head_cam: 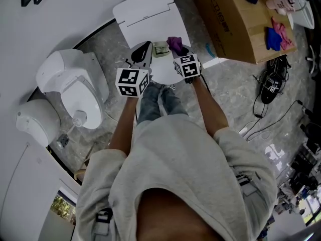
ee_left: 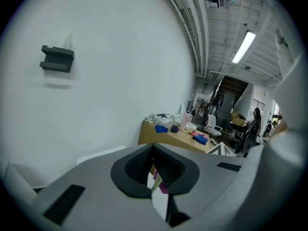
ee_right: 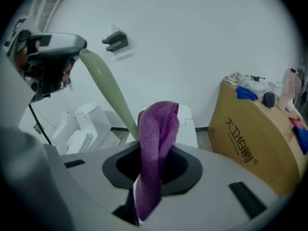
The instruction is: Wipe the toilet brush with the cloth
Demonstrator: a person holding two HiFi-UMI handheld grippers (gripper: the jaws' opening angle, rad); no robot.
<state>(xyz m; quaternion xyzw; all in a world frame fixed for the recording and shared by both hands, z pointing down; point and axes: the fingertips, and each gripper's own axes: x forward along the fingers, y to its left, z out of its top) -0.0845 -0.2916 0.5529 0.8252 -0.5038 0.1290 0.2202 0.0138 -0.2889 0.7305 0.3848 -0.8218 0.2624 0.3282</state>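
Your right gripper view tells you what the others do not: the toilet brush (ee_right: pixel 103 77) shows as a long pale green handle. It runs from your left gripper (ee_right: pixel 77 50) at 10 o'clock down toward the middle and passes behind the purple cloth (ee_right: pixel 158 129). In that same view your right gripper (ee_right: pixel 154 171) has its jaws closed on the cloth, which stands folded above the jaws and hangs loose below them. The dark wall bracket (ee_right: pixel 115 41) sits at 11 o'clock. Your left gripper view shows none of that length. Its jaws are pressed together on a thin pale green sliver of the brush, with a scrap of purple just beyond at 5 o'clock of it. The cardboard box (ee_left: pixel 168 136) lies out at 2 o'clock from the jaws. Only the head view shows the two grippers side by side, near each other over the white toilet lid (head_cam: pixel 145 11). A short pale piece of the brush (head_cam: pixel 160 49) shows between them, at 9 o'clock of the cloth. The cloth sits at 12 o'clock of the right gripper's marker cube (head_cam: pixel 186 66). Two more toilets (head_cam: pixel 75 87) stand off at 8 to 9 o'clock.
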